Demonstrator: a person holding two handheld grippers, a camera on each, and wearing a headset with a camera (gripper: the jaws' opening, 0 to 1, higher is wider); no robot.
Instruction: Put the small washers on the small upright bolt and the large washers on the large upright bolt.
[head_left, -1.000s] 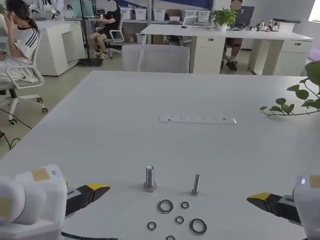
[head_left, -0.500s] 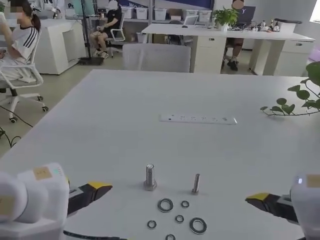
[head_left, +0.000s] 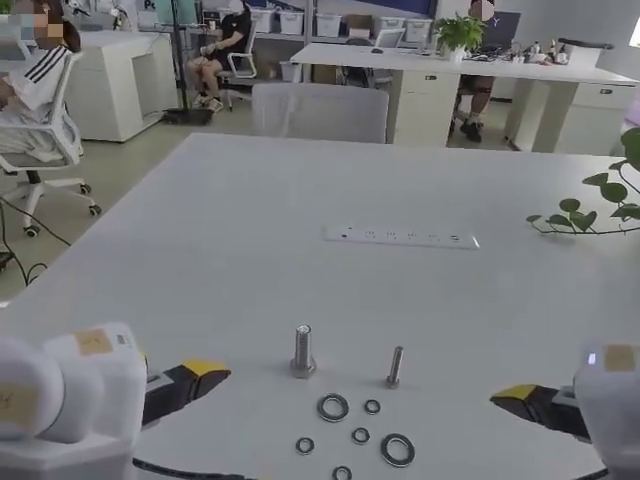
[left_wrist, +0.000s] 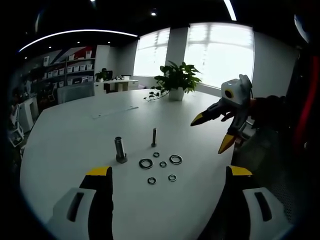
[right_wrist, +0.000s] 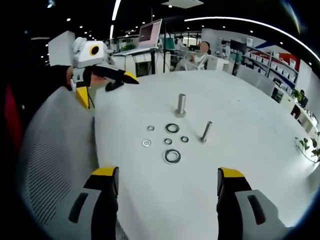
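A large upright bolt (head_left: 303, 352) and a small upright bolt (head_left: 395, 367) stand on the white table (head_left: 250, 250). In front of them lie two large washers (head_left: 332, 407) (head_left: 397, 449) and several small washers (head_left: 360, 435). My left gripper (head_left: 190, 385) hovers at the lower left and is open with nothing in it. My right gripper (head_left: 522, 400) hovers at the lower right and is open too. In the left gripper view its own wide-apart jaws frame the washers (left_wrist: 145, 163), and the right gripper (left_wrist: 210, 134) shows beyond them. The right gripper view has both bolts (right_wrist: 180, 105) (right_wrist: 205, 132) and the left gripper (right_wrist: 107, 90).
A white power strip (head_left: 400, 238) lies across the middle of the table. Plant leaves (head_left: 600, 205) reach in at the right edge. A grey chair (head_left: 320, 112) stands at the far side. People sit at desks in the background.
The head camera has drifted a little. Both grippers, the bolts and the washers keep their places.
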